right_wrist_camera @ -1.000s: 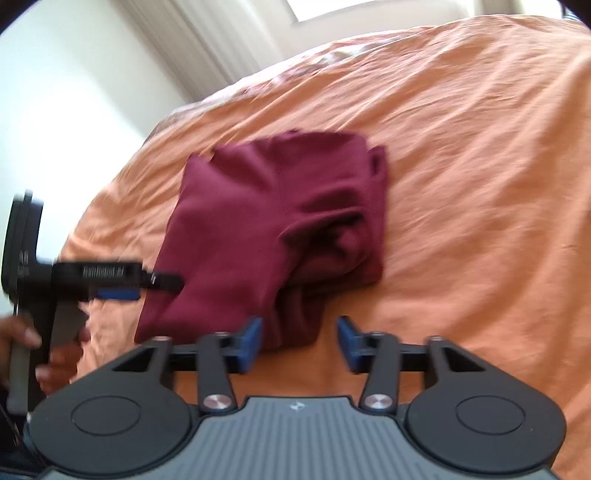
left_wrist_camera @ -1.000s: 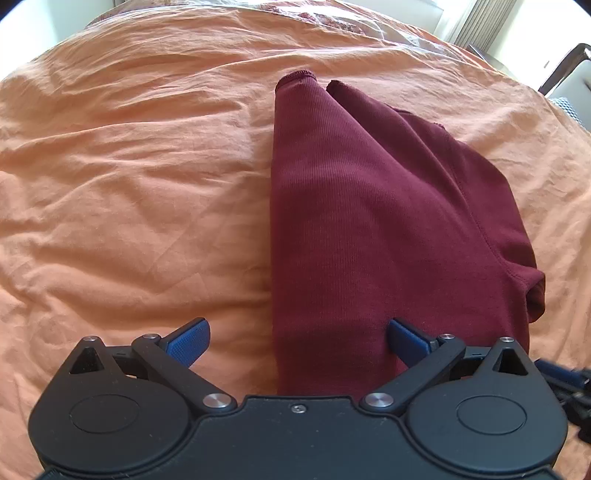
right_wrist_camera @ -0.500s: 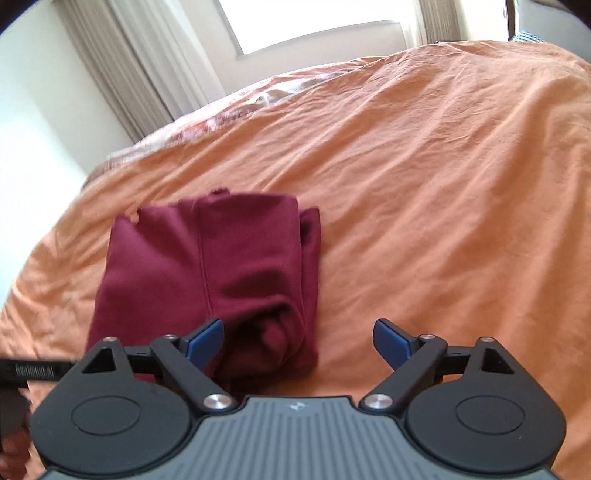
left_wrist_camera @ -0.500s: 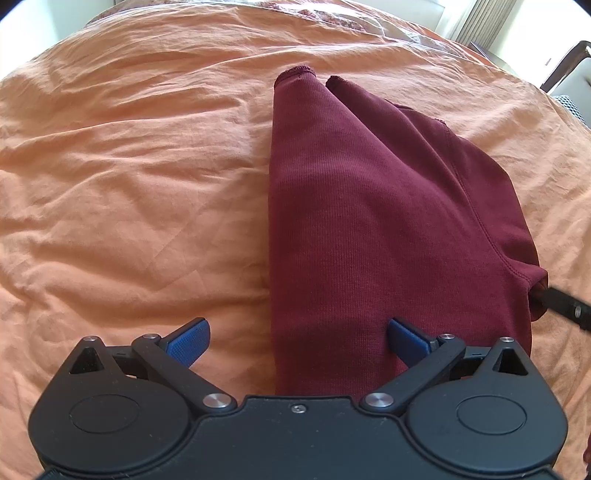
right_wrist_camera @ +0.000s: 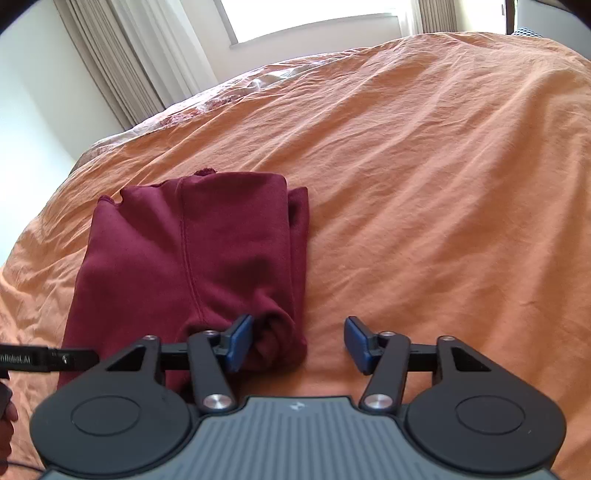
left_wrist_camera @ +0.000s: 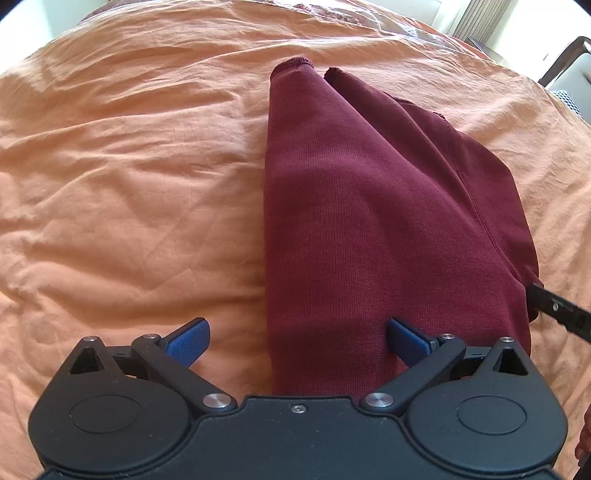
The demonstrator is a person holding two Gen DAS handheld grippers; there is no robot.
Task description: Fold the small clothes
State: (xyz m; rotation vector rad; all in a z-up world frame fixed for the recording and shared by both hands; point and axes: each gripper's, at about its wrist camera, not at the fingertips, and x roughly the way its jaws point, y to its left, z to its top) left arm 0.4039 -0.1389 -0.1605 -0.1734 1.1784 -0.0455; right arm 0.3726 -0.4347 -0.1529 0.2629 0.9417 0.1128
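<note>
— So, what is being counted?

— One garment (left_wrist_camera: pixel 369 206), maroon and folded, is being shown lying on one orange sheet (left_wrist_camera: pixel 129 166). Two grippers are being seen, and one window (right_wrist_camera: pixel 314 16) with curtains (right_wrist_camera: pixel 122 59) behind the bed.

— How are the fingers being held?

— The left gripper (left_wrist_camera: pixel 295 338) is being held with its blue pads (left_wrist_camera: pixel 188 338) spread wide, one over bare sheet, one over the cloth; nothing is being pinched. The right gripper (right_wrist_camera: pixel 297 343) is likewise being kept spread, its left pad set against the garment's bunched near corner, its right pad over bare sheet.

— And what is being noted as changed?

— A second ago the right view was being blurred and the garment was being seen askew; now it is being framed sharply, close in front of the pads. Its jaws, narrower a second ago, are being held wider. In the left view the garment is being seen much as before, while the right gripper's black finger is now showing at the garment's right edge.
</note>
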